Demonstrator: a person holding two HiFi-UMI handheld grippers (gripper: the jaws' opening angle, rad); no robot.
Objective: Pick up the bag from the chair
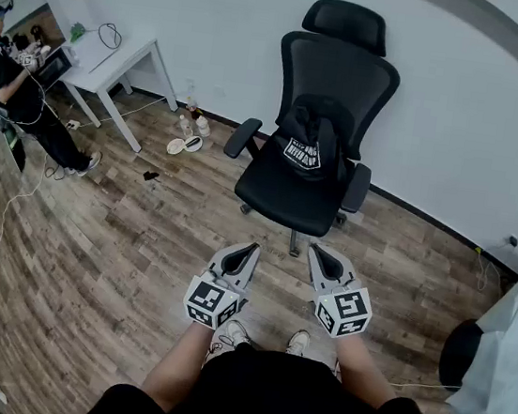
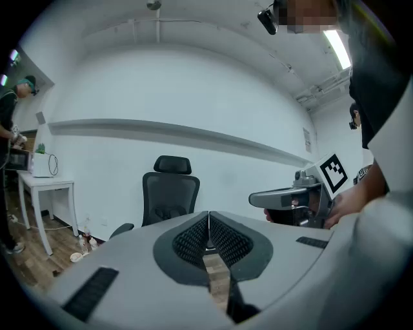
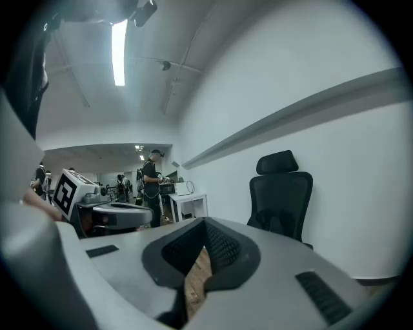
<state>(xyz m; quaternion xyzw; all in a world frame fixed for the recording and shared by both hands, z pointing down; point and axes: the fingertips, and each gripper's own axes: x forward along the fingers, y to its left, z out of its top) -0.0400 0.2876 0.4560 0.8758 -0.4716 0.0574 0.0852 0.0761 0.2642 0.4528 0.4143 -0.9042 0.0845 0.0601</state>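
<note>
Bag (image 1: 307, 141) on chair (image 1: 339, 70) seat | bottles (image 1: 194, 126) on floor beside | left tool (image 1: 252, 247), right tool (image 1: 316, 250) clenched, empty

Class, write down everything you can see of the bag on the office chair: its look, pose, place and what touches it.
The bag is black and looks like soft fabric, slumped rather than stiff. It has a white printed patch on its front, with print too small to read. It sits at the back of the seat of the black office chair, resting against the mesh backrest. Only the chair touches it. The left gripper and right gripper are both short of the chair.
</note>
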